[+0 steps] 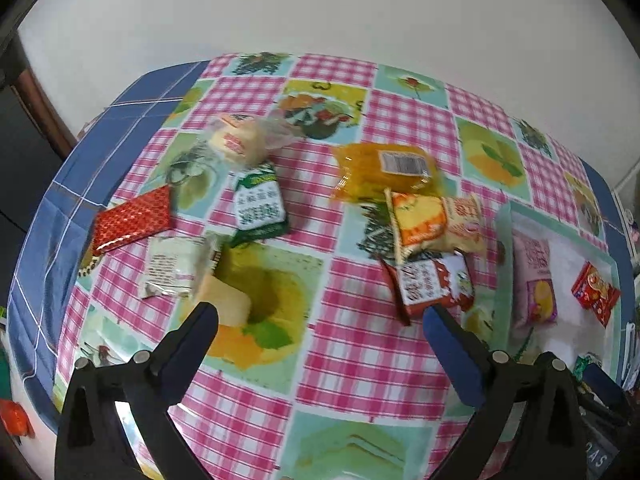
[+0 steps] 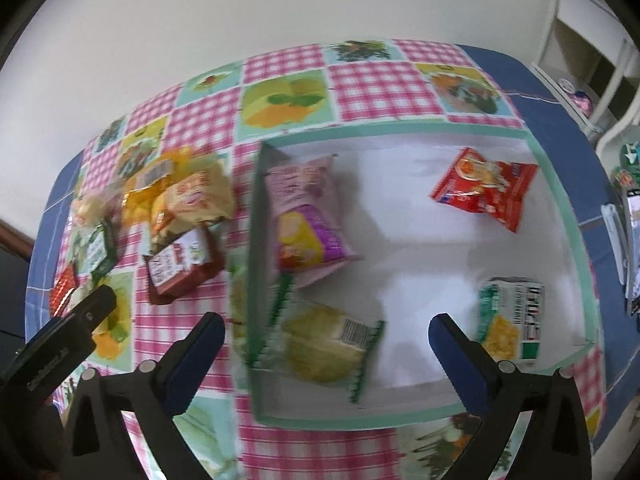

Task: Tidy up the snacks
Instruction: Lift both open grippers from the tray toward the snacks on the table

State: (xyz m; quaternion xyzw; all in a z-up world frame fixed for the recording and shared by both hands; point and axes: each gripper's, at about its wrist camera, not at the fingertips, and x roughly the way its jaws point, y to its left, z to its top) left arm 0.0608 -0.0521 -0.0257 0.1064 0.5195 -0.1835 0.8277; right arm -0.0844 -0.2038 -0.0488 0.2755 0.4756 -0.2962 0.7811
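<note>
My left gripper (image 1: 320, 316) stands open over the checked tablecloth with nothing between its fingers. Loose snacks lie ahead of it: a red foil packet (image 1: 134, 220), a green packet (image 1: 260, 204), a wrapped round pastry (image 1: 238, 140), a white packet (image 1: 176, 268), an orange bag (image 1: 384, 172), a yellow bag (image 1: 436, 224) and a red-and-white packet (image 1: 436, 284). My right gripper (image 2: 326, 326) hangs open above a mint-rimmed box (image 2: 360, 420). Inside lie a pink bag (image 2: 308, 216), a red packet (image 2: 486, 188), a yellow-green bag (image 2: 332, 344) and a white-green pack (image 2: 512, 324).
A pale yellow cake piece (image 1: 224, 300) lies by the left gripper's left finger. One black finger of the left gripper (image 2: 80, 320) shows at the left of the right wrist view. A white wall stands behind the table; white furniture (image 2: 600, 60) is at the far right.
</note>
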